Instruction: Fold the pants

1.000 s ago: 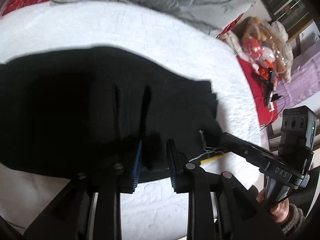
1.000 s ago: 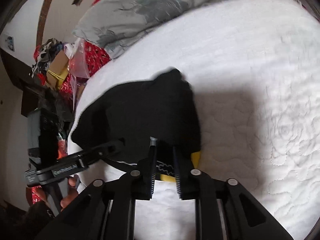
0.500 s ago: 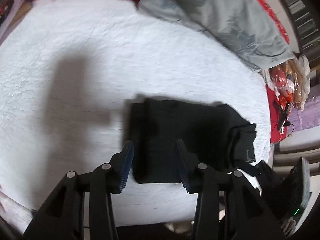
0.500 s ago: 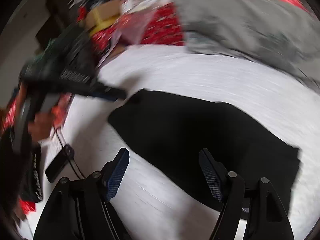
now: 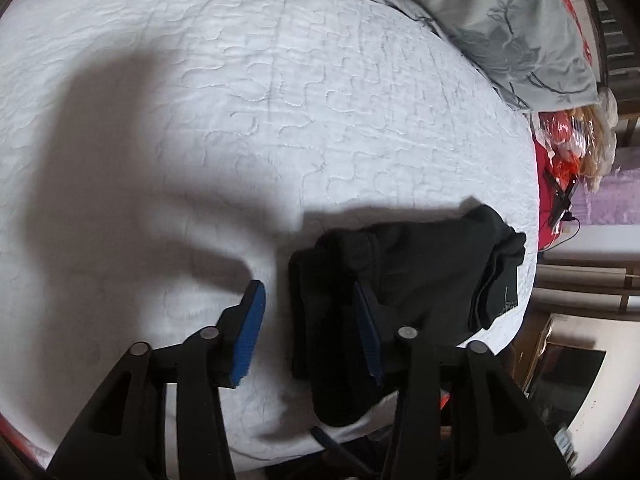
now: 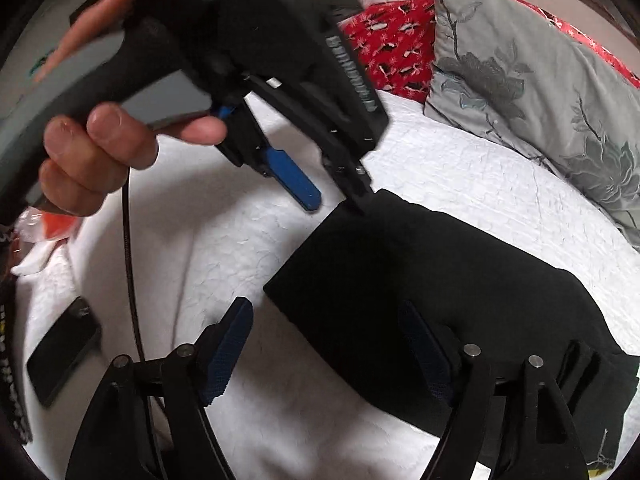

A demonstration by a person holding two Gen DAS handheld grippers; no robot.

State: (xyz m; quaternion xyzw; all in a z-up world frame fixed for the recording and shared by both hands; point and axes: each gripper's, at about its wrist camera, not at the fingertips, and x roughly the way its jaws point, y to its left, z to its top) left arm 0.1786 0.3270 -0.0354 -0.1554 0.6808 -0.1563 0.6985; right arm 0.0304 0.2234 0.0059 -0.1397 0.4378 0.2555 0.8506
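Note:
The black pants [image 5: 404, 280] lie folded into a small bundle on the white quilted bed [image 5: 240, 100], near its right edge. My left gripper [image 5: 308, 320] is open and empty, above the bundle's left end. In the right wrist view the pants [image 6: 440, 280] lie flat as a dark rectangle. My right gripper [image 6: 328, 344] is open and empty above their near corner. The left gripper [image 6: 332, 196] shows there too, held in a hand, open, its tips at the pants' far corner.
A grey flowered pillow [image 6: 532, 92] lies at the far side of the bed, on a red patterned cover [image 6: 392, 48]. A black phone-like slab [image 6: 60, 360] and a dark cable [image 6: 128, 260] lie on the bed's left. Clutter [image 5: 572, 144] sits beyond the right edge.
Both grippers opened, let go of the pants and pulled back up. The pants now lie as a folded bundle on the bed. The left gripper has swung closer to the bundle's left end.

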